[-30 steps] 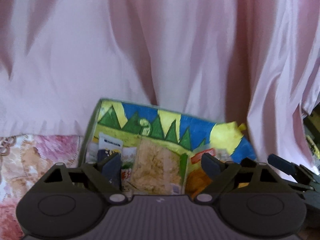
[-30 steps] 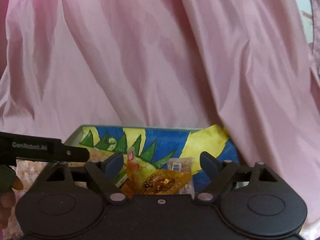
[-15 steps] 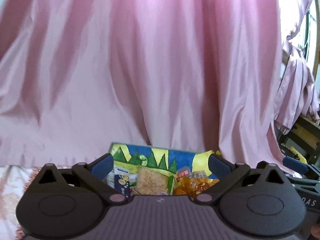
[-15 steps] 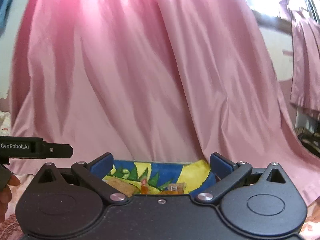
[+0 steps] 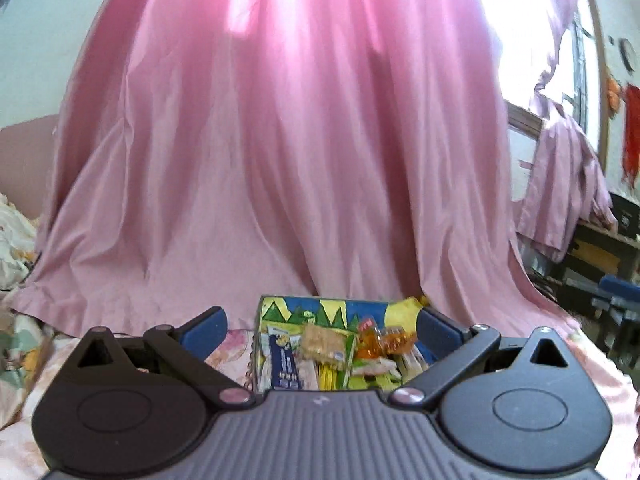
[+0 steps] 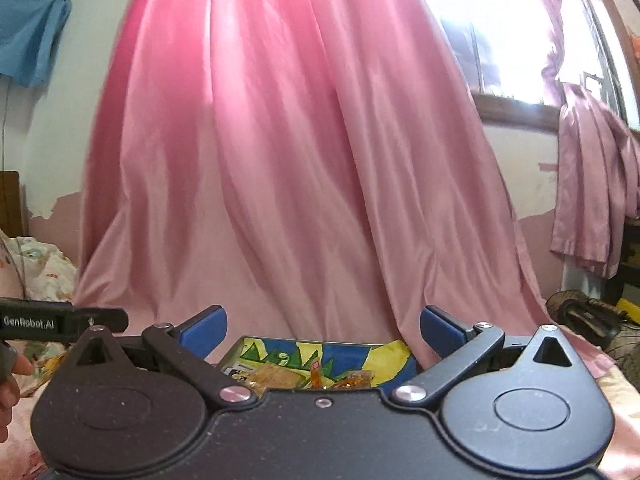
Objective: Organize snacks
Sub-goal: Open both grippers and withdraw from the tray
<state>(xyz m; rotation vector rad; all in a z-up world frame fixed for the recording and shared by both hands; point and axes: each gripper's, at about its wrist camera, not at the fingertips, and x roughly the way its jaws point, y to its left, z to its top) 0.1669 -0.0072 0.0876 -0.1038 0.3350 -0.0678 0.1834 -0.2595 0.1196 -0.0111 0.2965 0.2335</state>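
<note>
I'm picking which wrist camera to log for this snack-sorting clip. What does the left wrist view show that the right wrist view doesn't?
Only the left wrist view shows the blue snack packet standing in the box and a red hanging on the far wall. Only the right wrist view shows a blue cloth on the wall, the window sill, and the left gripper's side with a hand by it. Both show the pink curtain, the painted snack box and open, empty jaws: left gripper, right gripper.
</note>
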